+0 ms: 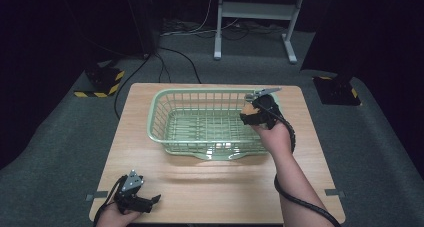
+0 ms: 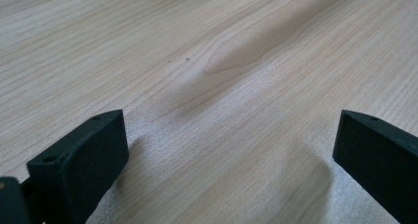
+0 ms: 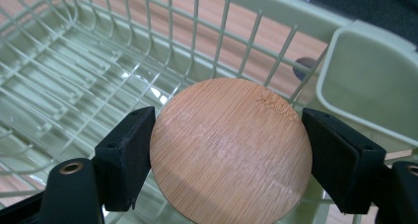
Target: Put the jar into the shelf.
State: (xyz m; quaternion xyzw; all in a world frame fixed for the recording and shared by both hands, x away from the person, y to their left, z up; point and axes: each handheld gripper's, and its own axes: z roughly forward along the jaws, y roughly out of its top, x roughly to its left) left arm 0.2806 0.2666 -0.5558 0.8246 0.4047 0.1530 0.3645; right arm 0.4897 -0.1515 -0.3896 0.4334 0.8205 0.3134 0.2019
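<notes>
Right gripper view: wooden disc [image 3: 230, 150] betw. tool [image 3: 226, 157] jaws, over basket [image 3: 365, 81].

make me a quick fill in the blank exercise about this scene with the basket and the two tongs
1. The right tongs are shut on a round ____ disc.
2. The disc is held above the pale green plastic ____.
3. The left tongs stand ____, with nothing between them.
4. The left tongs hover over the bare light wooden ____.

Missing words: wooden; basket; open; table
</notes>
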